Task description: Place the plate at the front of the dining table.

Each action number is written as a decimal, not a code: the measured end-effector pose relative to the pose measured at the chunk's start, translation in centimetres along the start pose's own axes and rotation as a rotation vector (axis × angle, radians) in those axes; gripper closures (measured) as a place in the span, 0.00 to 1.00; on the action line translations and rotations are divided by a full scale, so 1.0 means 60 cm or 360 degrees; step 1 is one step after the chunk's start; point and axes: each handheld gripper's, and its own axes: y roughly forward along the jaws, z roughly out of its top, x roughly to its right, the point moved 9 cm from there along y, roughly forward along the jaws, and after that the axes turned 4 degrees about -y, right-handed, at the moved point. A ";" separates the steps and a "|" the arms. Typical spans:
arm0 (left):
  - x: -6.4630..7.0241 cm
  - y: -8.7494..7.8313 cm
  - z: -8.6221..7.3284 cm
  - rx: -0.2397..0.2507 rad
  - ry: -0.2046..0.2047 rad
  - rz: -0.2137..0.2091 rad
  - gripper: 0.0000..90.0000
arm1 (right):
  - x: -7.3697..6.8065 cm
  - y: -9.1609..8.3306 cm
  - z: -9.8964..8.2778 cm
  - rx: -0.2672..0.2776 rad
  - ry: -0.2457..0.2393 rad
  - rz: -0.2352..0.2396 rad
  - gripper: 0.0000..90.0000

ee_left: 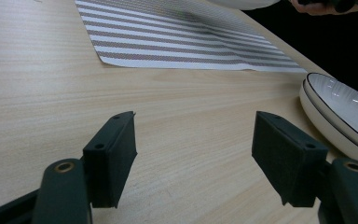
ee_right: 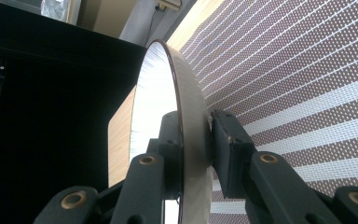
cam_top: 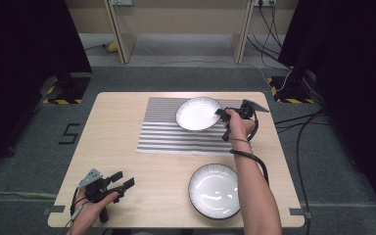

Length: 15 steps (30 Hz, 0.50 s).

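Note:
A white bowl with a dark rim point(cam_top: 196, 115) is over the striped placemat point(cam_top: 161, 132) at the back of the table. My right gripper point(cam_top: 220, 112) holds it by its right rim. In the right gripper view one jaw sits inside the bowl point(ee_right: 186, 93) and the other presses its outer wall, so my right gripper point(ee_right: 196, 123) is shut on the rim, with the bowl seen edge-on in front of the placemat point(ee_right: 307, 70). My left gripper point(cam_top: 126, 178) rests near the front left corner, jaws wide apart. The left gripper point(ee_left: 193, 135) has only bare wood between its jaws.
A second white bowl point(cam_top: 214, 191) stands at the front right of the wooden table point(cam_top: 117, 117), and its edge point(ee_left: 345, 112) shows to the right of the left jaws. Cables and black stands line the floor beyond the table.

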 end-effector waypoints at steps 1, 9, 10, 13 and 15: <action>0.000 0.000 0.000 -0.0001 0.0000 -0.0002 0.33 | 0.000 0.001 0.000 0.0003 0.0002 0.0000 0.83; -0.001 -0.001 0.000 -0.0003 0.0000 0.0000 0.33 | 0.005 0.008 0.002 -0.0001 0.0002 -0.0016 0.82; -0.001 0.000 0.000 -0.0003 -0.0001 0.0001 0.33 | 0.005 0.009 0.002 0.0002 0.0002 -0.0019 0.82; -0.001 0.000 0.000 -0.0005 0.0001 0.0000 0.33 | 0.007 0.013 0.001 -0.0002 0.0004 -0.0024 0.82; -0.001 -0.001 -0.001 -0.0006 0.0001 0.0000 0.33 | 0.009 0.017 0.000 -0.0006 0.0004 -0.0031 0.82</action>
